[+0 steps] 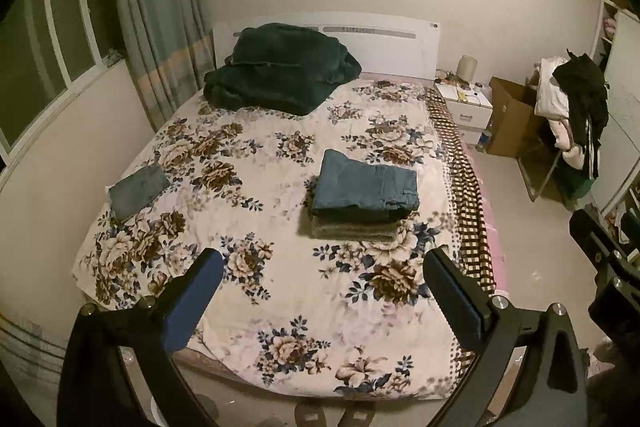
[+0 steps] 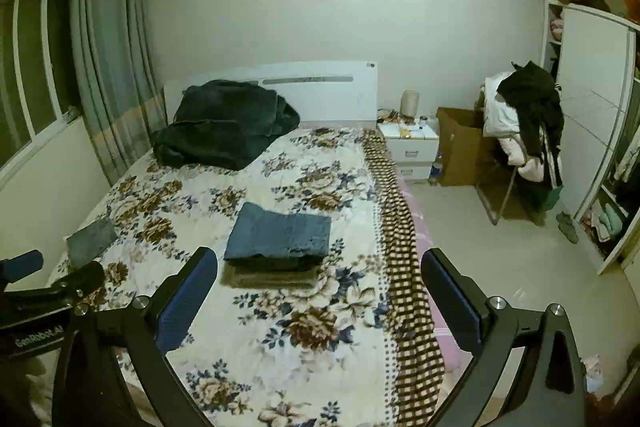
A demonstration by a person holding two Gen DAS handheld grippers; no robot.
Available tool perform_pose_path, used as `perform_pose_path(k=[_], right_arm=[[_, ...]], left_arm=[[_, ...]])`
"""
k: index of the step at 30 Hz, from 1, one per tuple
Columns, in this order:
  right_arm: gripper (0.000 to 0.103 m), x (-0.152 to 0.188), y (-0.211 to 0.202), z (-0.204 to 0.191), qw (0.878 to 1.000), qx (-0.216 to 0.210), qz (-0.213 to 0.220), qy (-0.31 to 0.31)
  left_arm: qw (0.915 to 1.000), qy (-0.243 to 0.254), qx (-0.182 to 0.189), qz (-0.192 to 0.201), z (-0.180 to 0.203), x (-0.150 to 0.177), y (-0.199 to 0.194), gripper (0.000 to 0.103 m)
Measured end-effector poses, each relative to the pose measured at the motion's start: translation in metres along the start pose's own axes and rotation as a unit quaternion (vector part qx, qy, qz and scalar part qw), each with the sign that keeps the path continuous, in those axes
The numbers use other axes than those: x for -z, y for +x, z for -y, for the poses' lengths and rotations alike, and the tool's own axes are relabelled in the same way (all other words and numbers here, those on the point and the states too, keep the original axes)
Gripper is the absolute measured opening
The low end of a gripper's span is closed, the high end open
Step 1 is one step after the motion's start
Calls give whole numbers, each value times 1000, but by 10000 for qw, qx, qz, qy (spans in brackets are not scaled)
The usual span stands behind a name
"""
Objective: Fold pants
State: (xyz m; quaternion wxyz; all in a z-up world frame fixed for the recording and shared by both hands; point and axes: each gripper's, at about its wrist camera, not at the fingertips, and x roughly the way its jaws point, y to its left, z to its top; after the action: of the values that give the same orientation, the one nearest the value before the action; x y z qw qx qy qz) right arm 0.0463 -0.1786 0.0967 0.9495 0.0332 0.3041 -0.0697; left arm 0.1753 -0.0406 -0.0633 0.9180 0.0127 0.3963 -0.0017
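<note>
Folded blue jeans [image 1: 366, 187] lie on top of a stack of folded pants on the floral bed sheet [image 1: 256, 299], right of the bed's middle; the stack also shows in the right wrist view [image 2: 280, 237]. A smaller folded grey-blue piece [image 1: 138, 190] lies near the left edge of the bed, also in the right wrist view [image 2: 91, 241]. My left gripper [image 1: 324, 267] is open and empty, held above the foot of the bed, short of the stack. My right gripper [image 2: 320, 267] is open and empty, to the right of the left one.
A dark green blanket [image 1: 280, 67] is heaped at the white headboard. A checked cover [image 1: 466, 195] hangs along the bed's right edge. A white nightstand [image 1: 466, 107], a cardboard box [image 1: 512, 115] and a rack with clothes [image 1: 576, 107] stand at the right. Slippers [image 1: 332, 413] lie at the bed's foot.
</note>
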Motion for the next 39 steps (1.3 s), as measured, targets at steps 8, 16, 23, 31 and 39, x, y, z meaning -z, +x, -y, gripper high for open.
perform_pose_path(k=[8,16,23,31,39], right_arm=[[103,-3,10,-14,9999,1,-105,26],[103,-3,13,-12,9998,74,-162,32],[103,-1,21,-10,9996,70,-223,133],[103,1,25,-12,9996,42,-255,134],[103,4,31,-13,9995,47,-290,75]], left_arm=[[9999,59,-12,119,-8,-1,-7,102],[9998,139,-1,161,-6,-2,-9,102],[9997,159,-27,174,-6,-5,-10,102],[9996,172,-94,204,-14,-10,-5,102],[9996,178,-77,215,-15,-8,-3,102]])
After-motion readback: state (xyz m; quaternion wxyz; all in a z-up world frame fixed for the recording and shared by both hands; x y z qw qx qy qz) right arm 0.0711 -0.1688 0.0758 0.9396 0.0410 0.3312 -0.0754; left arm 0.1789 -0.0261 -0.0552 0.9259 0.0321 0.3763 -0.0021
